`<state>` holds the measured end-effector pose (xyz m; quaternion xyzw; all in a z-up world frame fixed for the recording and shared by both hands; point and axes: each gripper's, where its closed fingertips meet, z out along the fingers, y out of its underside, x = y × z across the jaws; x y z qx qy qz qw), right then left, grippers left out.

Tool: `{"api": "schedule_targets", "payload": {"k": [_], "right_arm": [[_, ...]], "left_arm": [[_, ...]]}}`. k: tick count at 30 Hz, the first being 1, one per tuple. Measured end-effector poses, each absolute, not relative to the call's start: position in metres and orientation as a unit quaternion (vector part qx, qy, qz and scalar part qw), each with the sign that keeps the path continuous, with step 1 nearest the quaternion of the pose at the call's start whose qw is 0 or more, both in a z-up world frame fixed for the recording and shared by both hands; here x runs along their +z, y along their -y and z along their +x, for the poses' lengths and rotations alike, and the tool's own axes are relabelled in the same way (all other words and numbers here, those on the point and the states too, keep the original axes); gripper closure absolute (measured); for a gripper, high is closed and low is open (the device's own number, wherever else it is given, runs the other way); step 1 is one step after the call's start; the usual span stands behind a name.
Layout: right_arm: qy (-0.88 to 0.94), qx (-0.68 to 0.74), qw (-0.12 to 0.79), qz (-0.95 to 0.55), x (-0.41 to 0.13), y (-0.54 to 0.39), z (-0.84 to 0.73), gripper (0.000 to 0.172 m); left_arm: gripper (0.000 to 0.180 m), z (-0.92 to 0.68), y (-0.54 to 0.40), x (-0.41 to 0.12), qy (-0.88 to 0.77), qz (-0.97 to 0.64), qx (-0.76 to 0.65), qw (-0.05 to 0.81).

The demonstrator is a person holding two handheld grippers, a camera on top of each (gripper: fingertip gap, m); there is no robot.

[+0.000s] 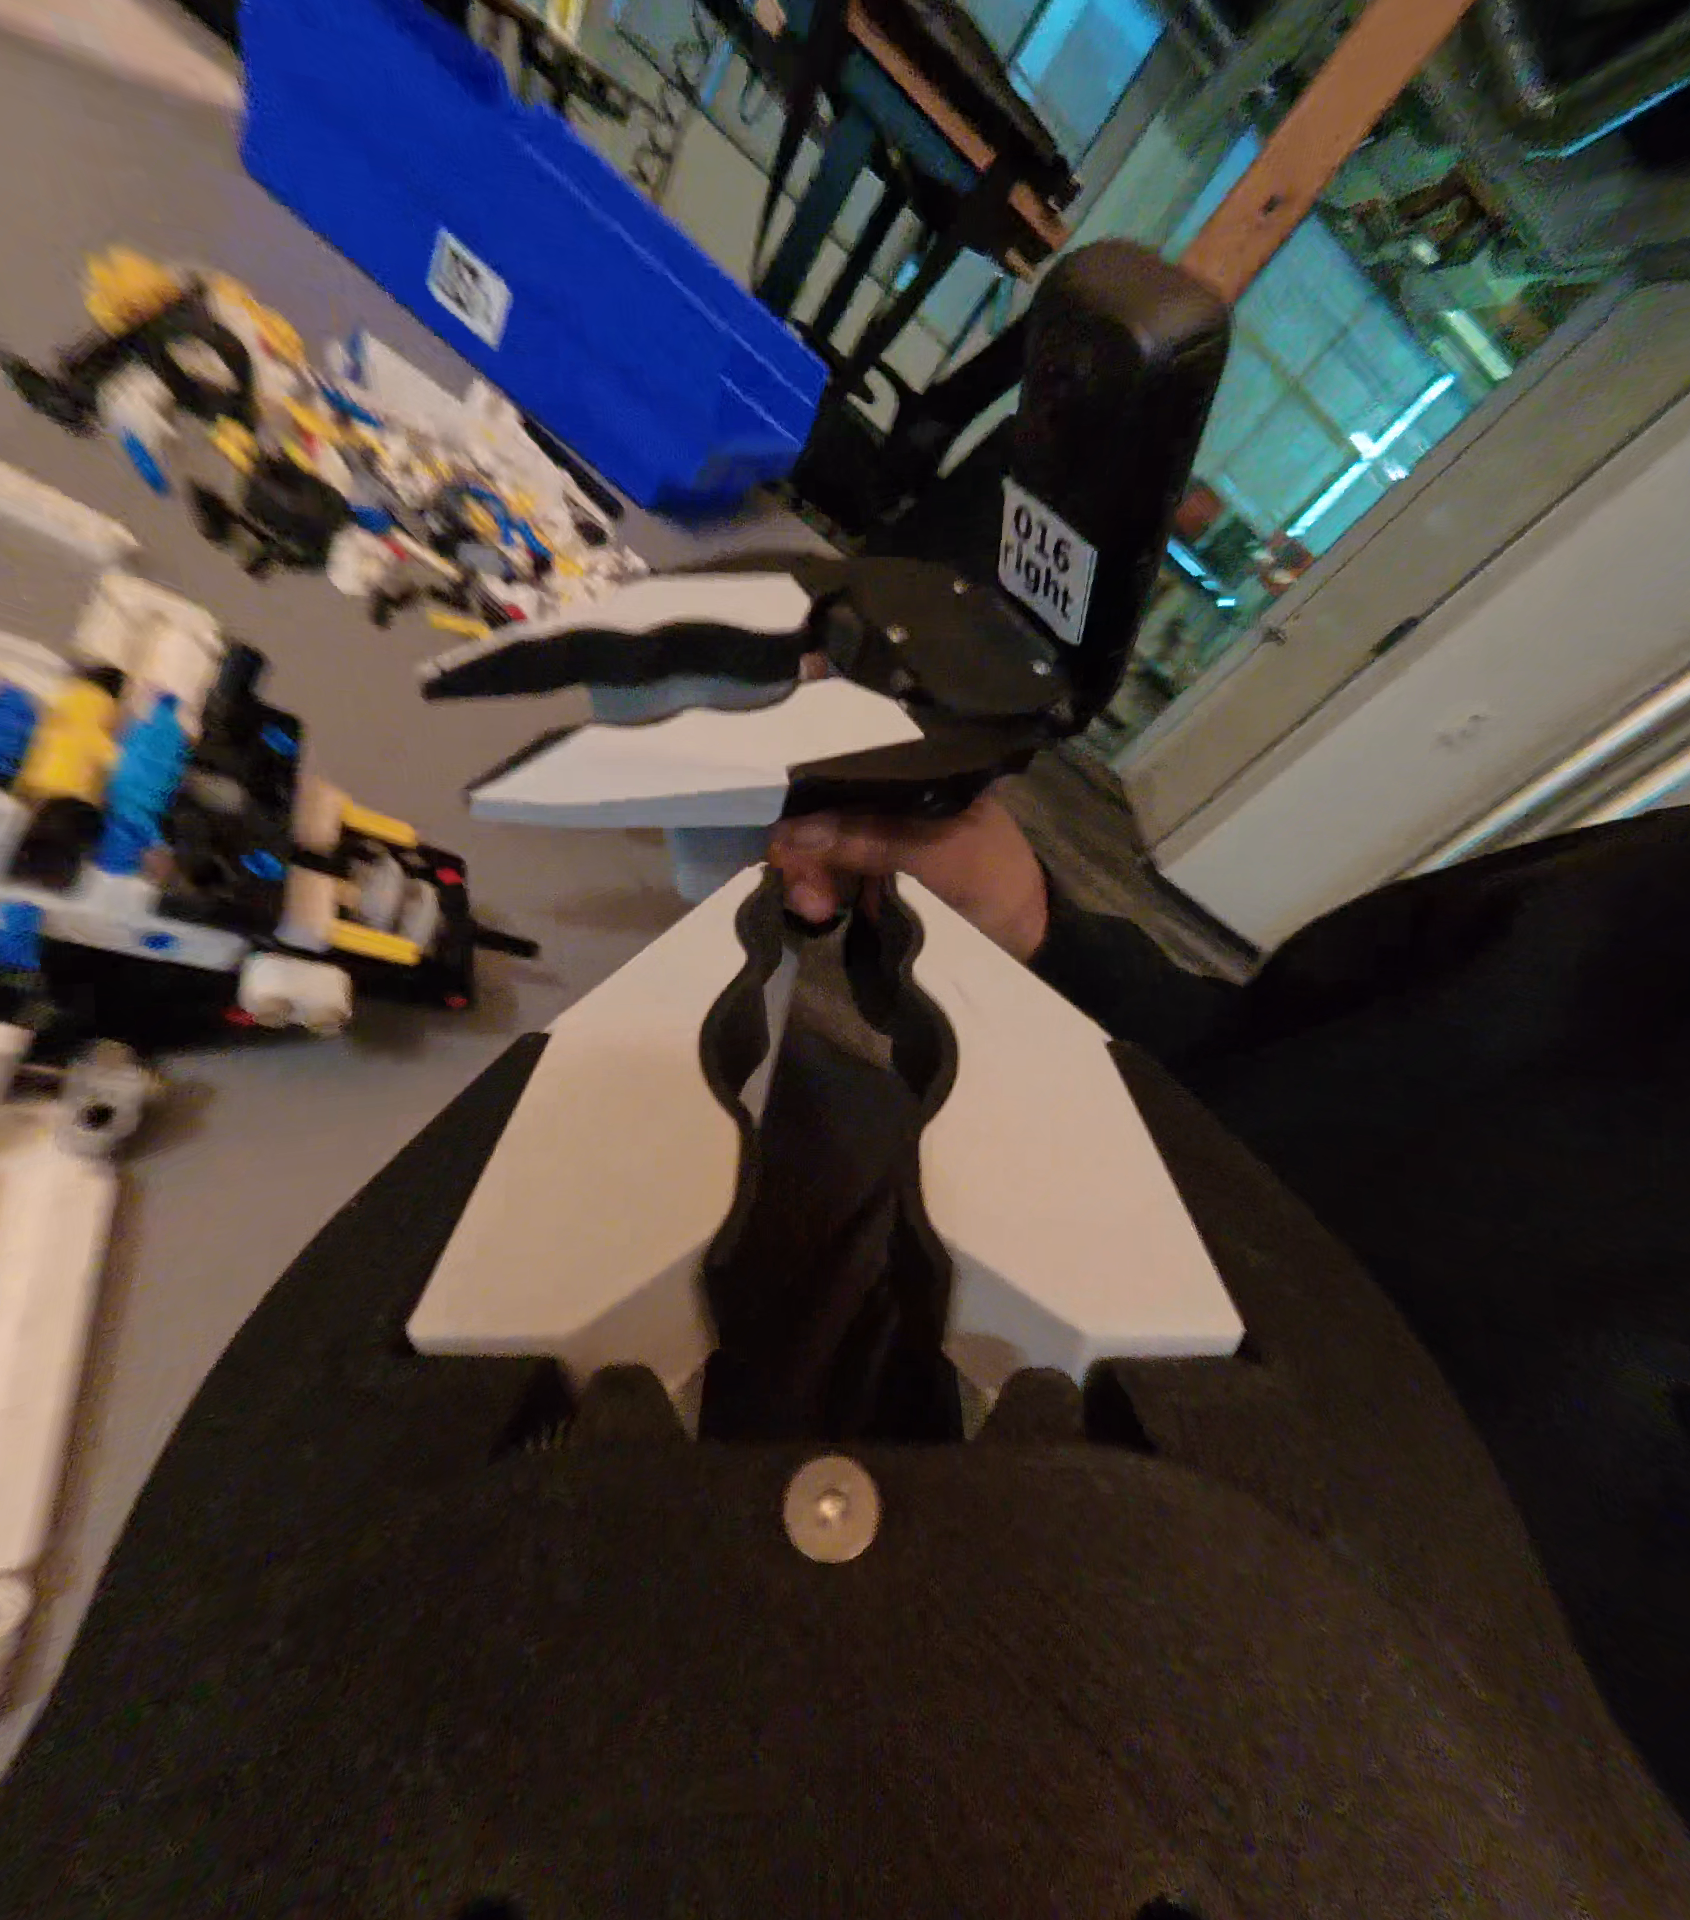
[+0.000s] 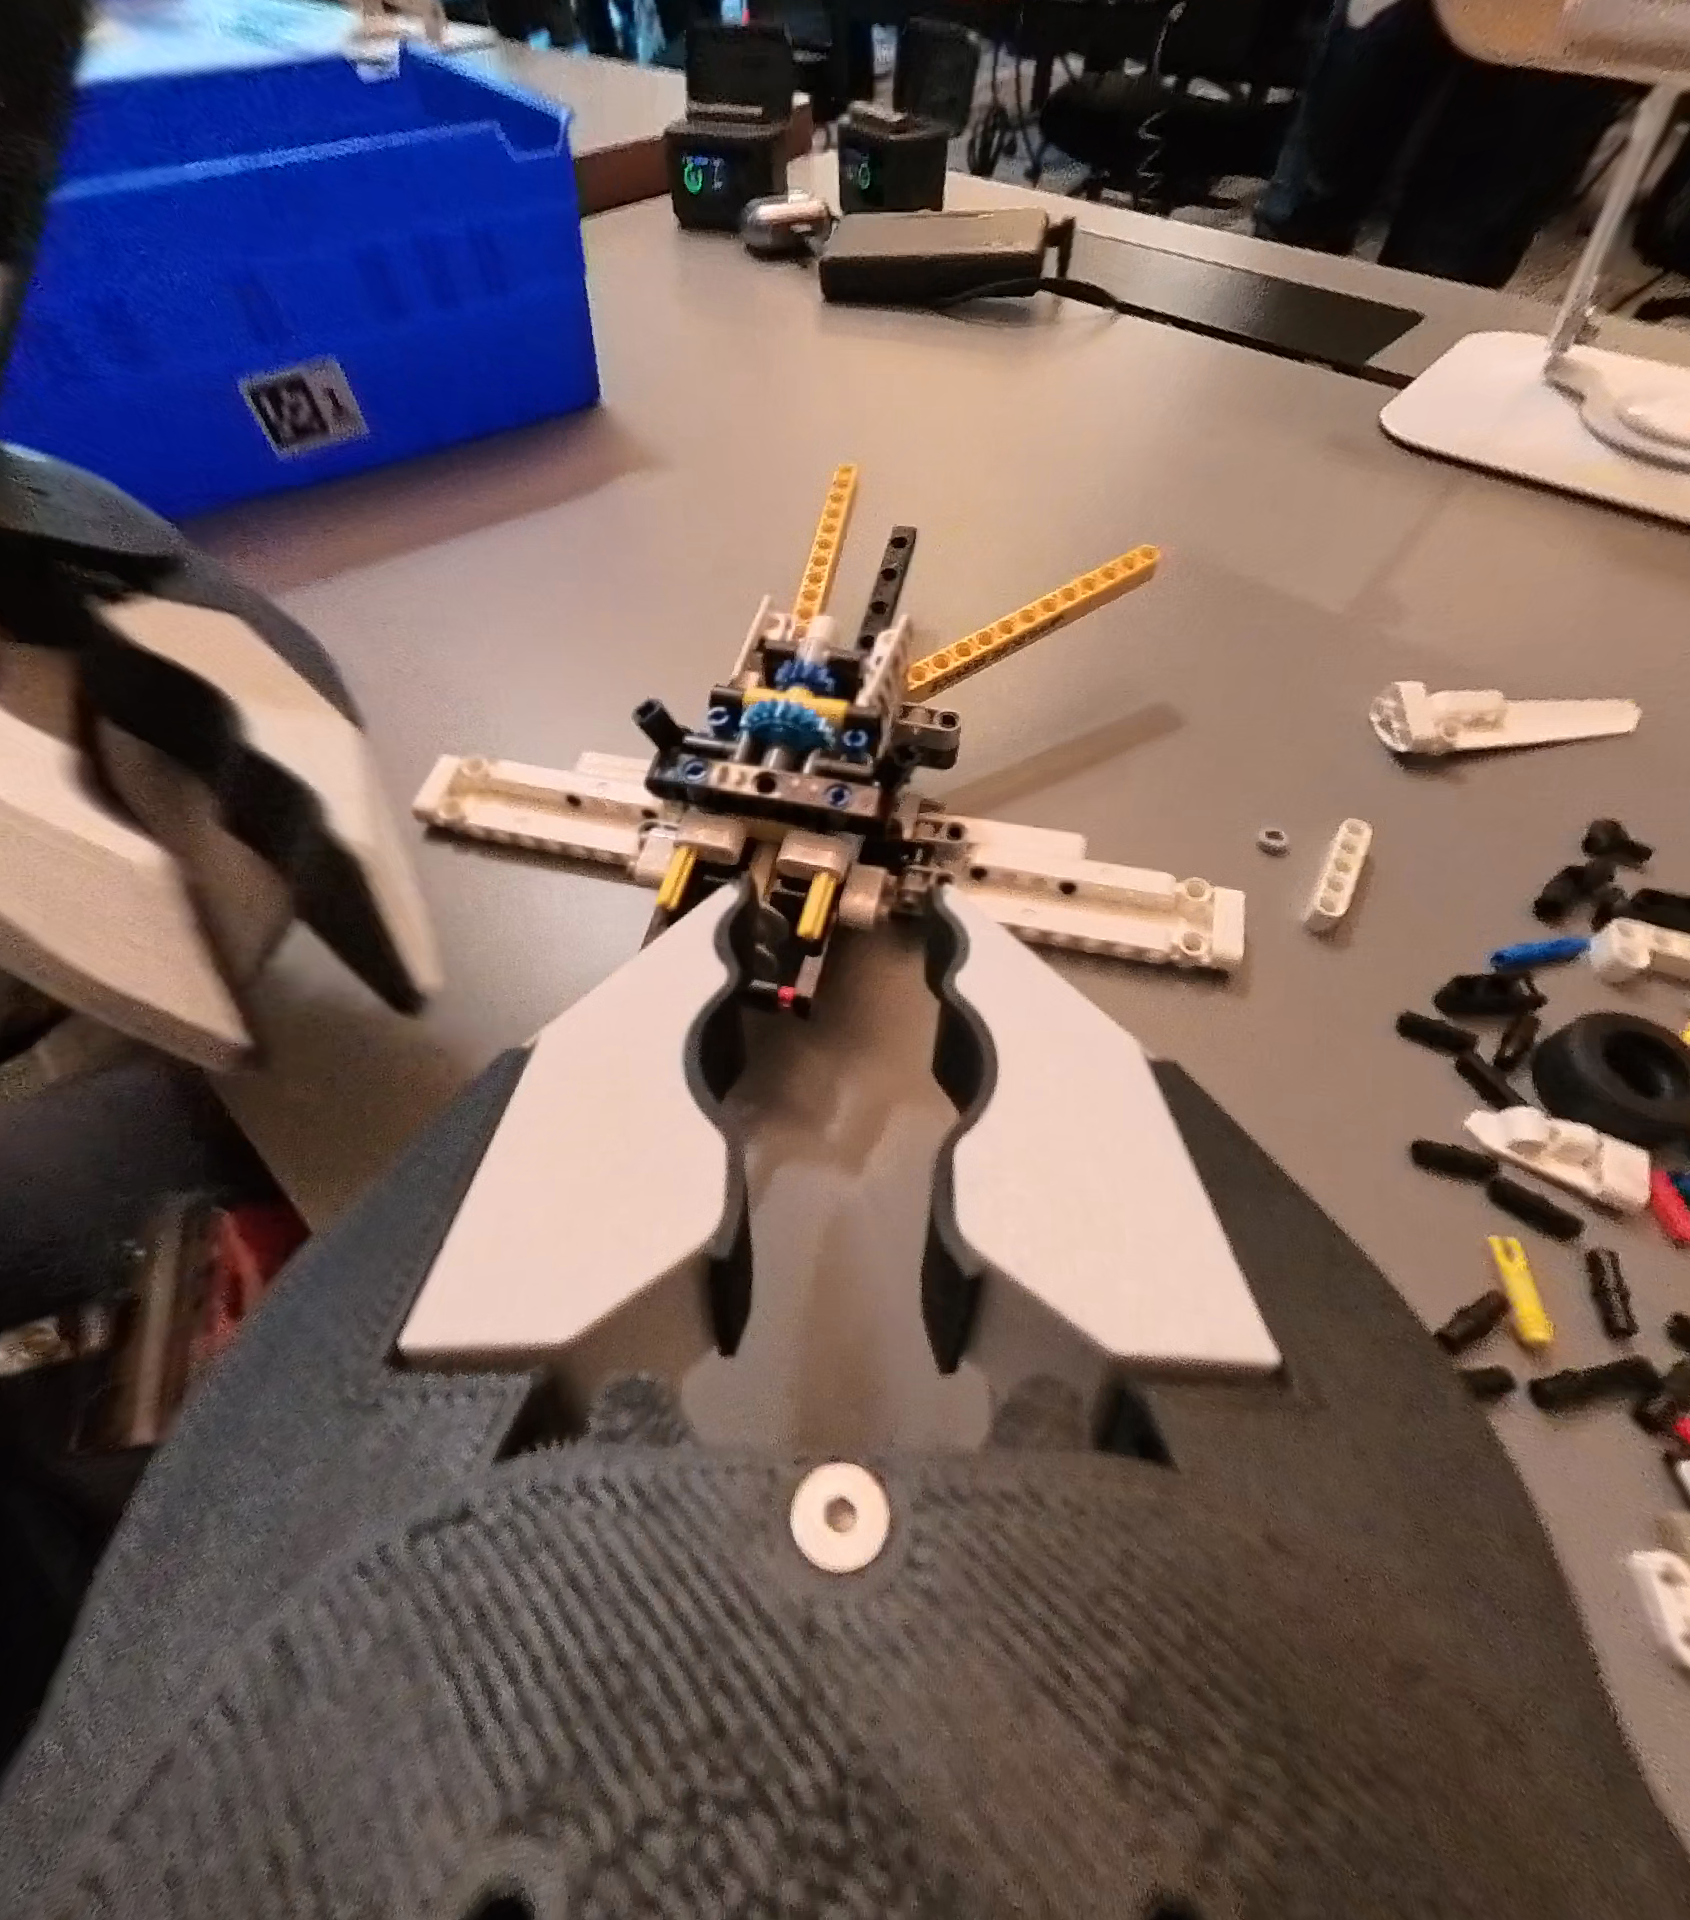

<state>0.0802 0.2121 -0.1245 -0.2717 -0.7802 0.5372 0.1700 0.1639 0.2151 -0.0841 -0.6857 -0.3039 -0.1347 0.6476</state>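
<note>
Here, showing the right gripper (image 2: pixel 836 914) hovering half open over the near end of the brick model (image 2: pixel 779 769), straddling its black frame and pressing on nothing. Showing the left gripper (image 1: pixel 805 883) hanging in the air left of the model, well apart from it, fingers narrowly parted and holding nothing that can be made out. Also showing loose parts (image 2: pixel 1599 1143) lying right of the model and a blue bin (image 2: pixel 301 291) standing behind it, to the left.
</note>
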Motion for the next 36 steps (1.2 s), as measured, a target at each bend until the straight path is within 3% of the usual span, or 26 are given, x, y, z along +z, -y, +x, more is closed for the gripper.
{"api": "schedule_targets", "payload": {"k": [3,6,11,14,15,18,21,24,28,32,36], "right_arm": [[0.767,0.551,0.15,-0.29,-0.122,-0.215,0.077,0.141],[0.771,0.546,0.144,-0.294,-0.125,-0.204,0.075,0.142],[0.797,0.505,0.156,-0.293,-0.138,-0.189,0.069,0.144],[0.804,0.493,0.153,-0.295,-0.142,-0.187,0.066,0.144],[0.804,0.494,0.15,-0.294,-0.142,-0.187,0.065,0.147],[0.808,0.488,0.174,-0.281,-0.141,-0.194,0.054,0.158],[0.818,0.481,0.204,-0.241,-0.14,-0.203,0.04,0.158],[0.825,0.495,0.167,-0.217,-0.14,-0.205,0.034,0.158],[0.829,0.51,0.105,-0.205,-0.141,-0.206,0.028,0.156],[0.819,0.505,0.113,-0.248,-0.142,-0.217,0.018,0.143],[0.83,0.504,0.125,-0.205,-0.141,-0.214,0.023,0.152]], "left_arm": [[0.155,0.134,-0.185,-0.078,0.311,-0.718,-0.012,0.622],[0.123,0.098,-0.152,-0.095,0.324,-0.765,0.09,0.549],[0.113,0.069,-0.136,-0.121,0.224,-0.833,0.251,0.439],[0.093,0.053,-0.134,-0.124,0.176,-0.832,0.356,0.386],[0.094,0.051,-0.137,-0.126,0.165,-0.834,0.362,0.381],[0.111,0.056,-0.151,-0.132,0.163,-0.851,0.298,0.4],[0.108,0.056,-0.157,-0.117,0.174,-0.839,0.251,0.451],[0.102,0.05,-0.16,-0.104,0.15,-0.846,0.221,0.461],[0.1,0.04,-0.174,-0.11,0.077,-0.891,0.168,0.414],[0.092,0.034,-0.188,-0.134,0.027,-0.939,0.078,0.333],[0.101,0.034,-0.192,-0.154,-0.028,-0.963,0.04,0.266]]}}
